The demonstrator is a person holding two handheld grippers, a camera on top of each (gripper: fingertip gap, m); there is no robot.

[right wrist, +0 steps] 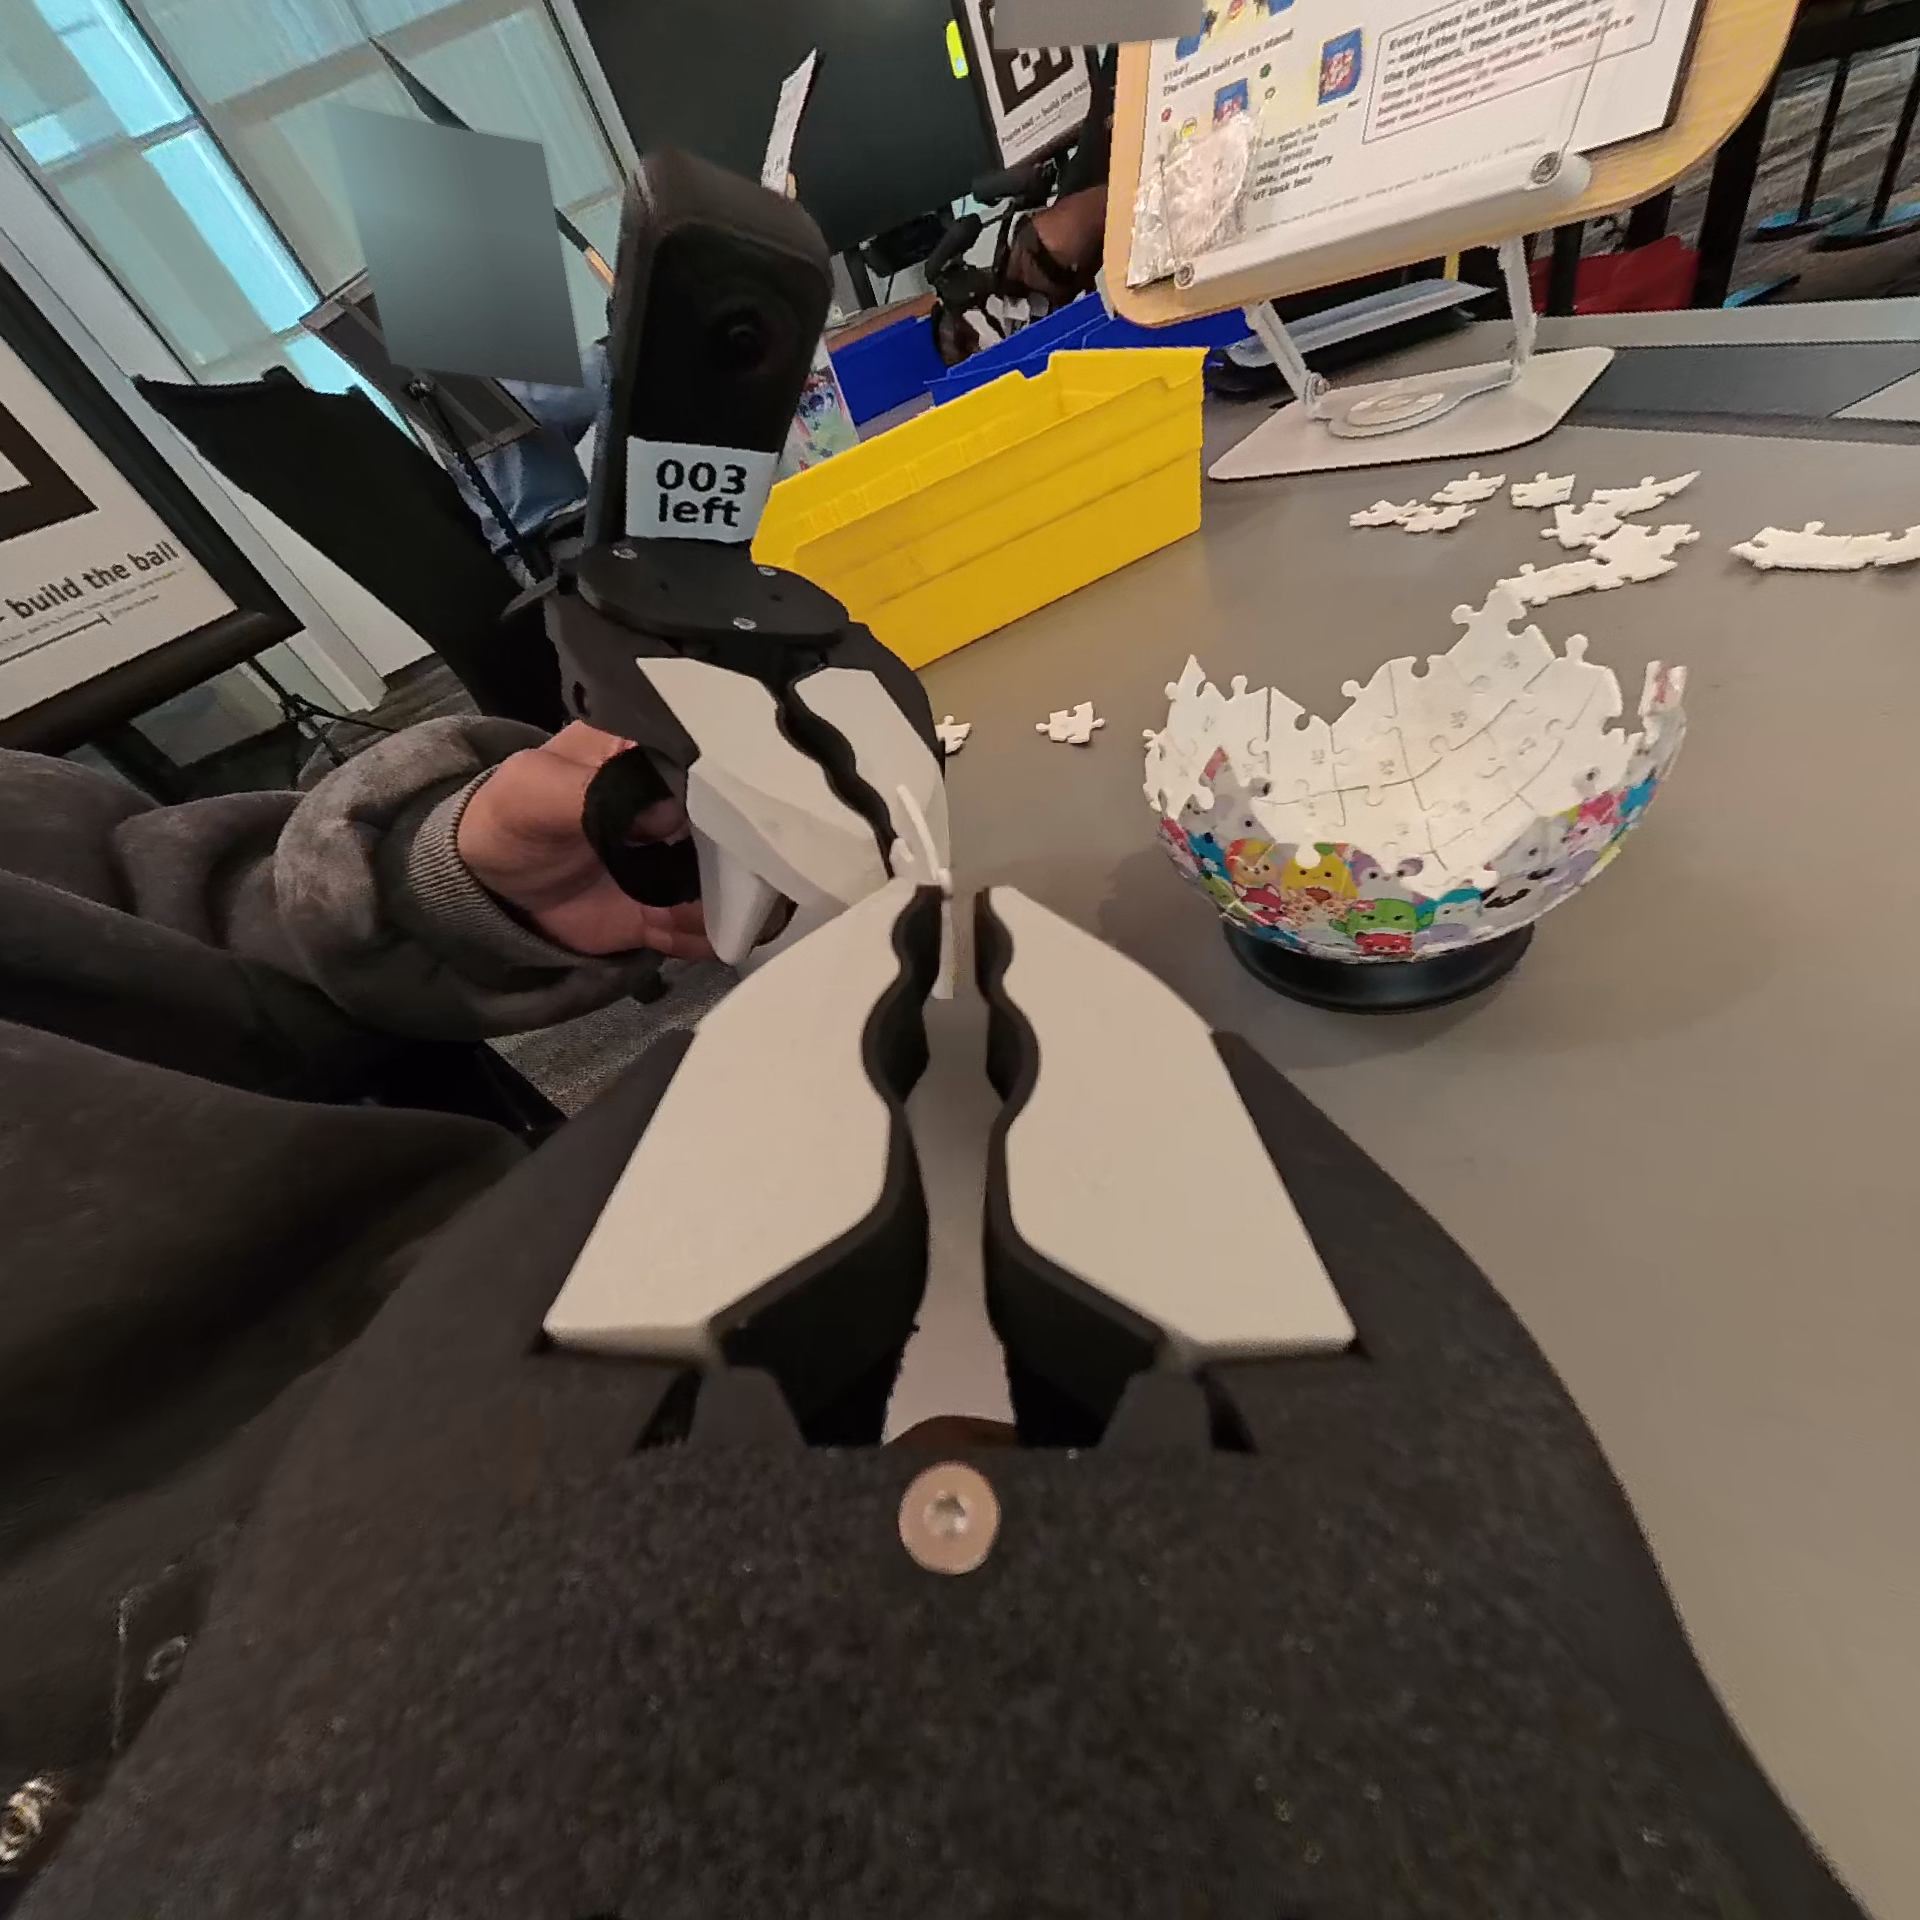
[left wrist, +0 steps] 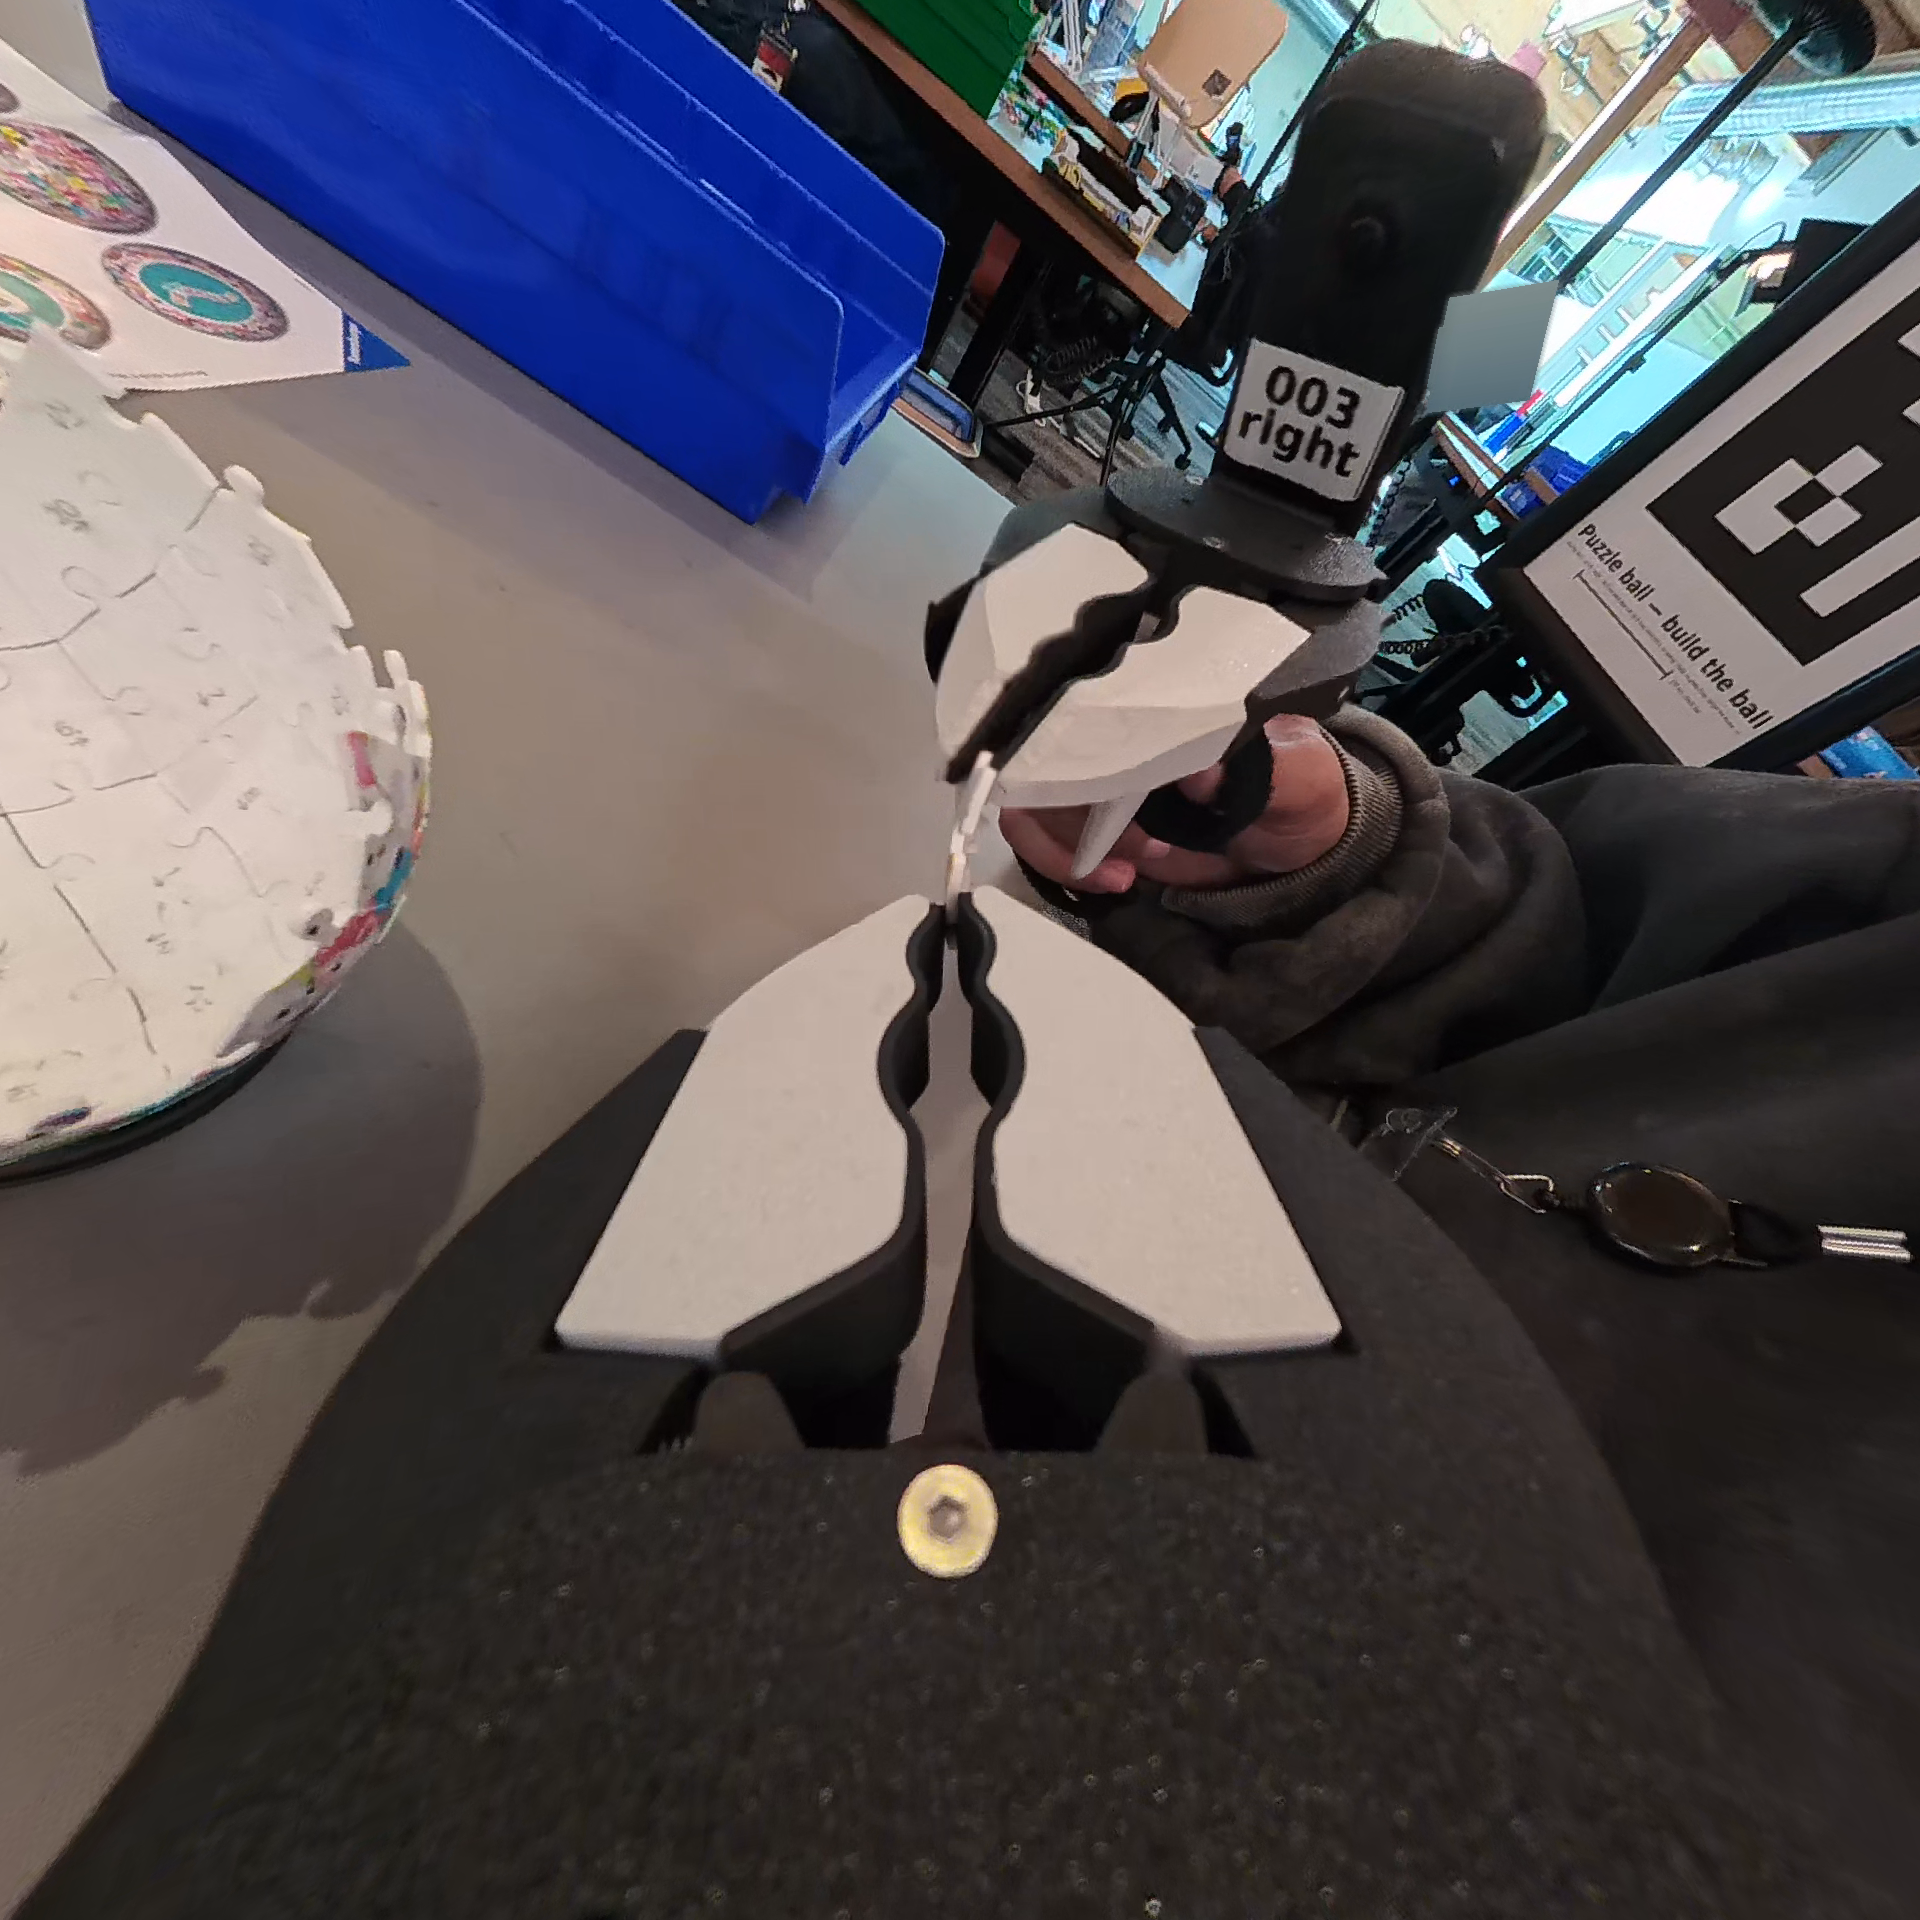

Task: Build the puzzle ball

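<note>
Right wrist view shows a grey table [right wrist: 1558, 1091] carrying the half-built puzzle ball [right wrist: 1413, 821] on a dark stand, loose white pieces [right wrist: 1621, 540] beyond it, and a yellow bin [right wrist: 987, 499] at the far left. Both the left gripper [left wrist: 951, 914] and the right gripper [right wrist: 951, 904] pinch one white puzzle piece [left wrist: 966, 821] between them, off the table's near edge.

Printed labels on both camera housings [left wrist: 1392, 187], signboard [left wrist: 1714, 499]
</note>
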